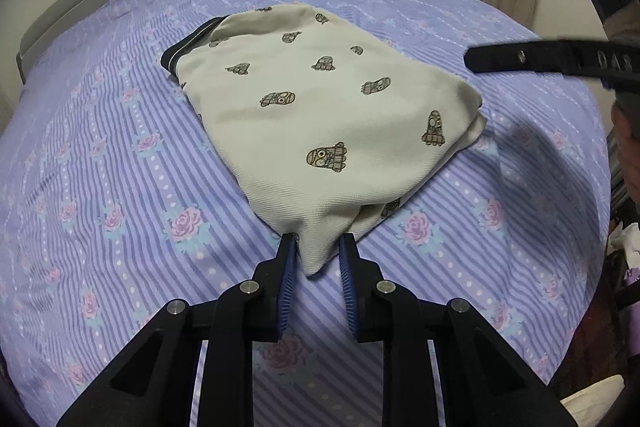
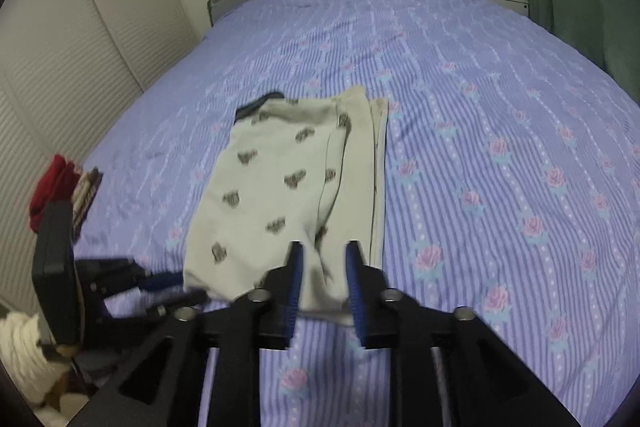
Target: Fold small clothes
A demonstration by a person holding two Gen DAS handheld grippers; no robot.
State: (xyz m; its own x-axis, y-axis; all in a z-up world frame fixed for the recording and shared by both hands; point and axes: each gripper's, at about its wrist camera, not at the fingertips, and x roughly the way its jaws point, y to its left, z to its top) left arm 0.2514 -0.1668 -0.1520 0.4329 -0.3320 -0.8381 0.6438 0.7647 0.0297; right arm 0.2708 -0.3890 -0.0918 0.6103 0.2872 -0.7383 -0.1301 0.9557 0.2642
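**Folded shorts on bed, both grippers at near edge**

Beige shorts (image 1: 320, 115) lie folded on the bedspread (image 1: 120, 147); left gripper (image 1: 318, 251) straddles the near-left corner, jaws narrowly parted, pads apparently not pressing; right gripper (image 2: 323, 259) likewise straddles the near hem. Risk: a shallow bite slips, or snags bedspread, spoiling the fold. No containers visible.

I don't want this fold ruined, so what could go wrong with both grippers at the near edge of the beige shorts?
1. The left gripper straddles only a corner of the beige shorts, which may slip out.
2. The stacked layers at the right gripper could separate when lifted.
3. The striped bedspread lies directly underneath; fingers could pinch it too.
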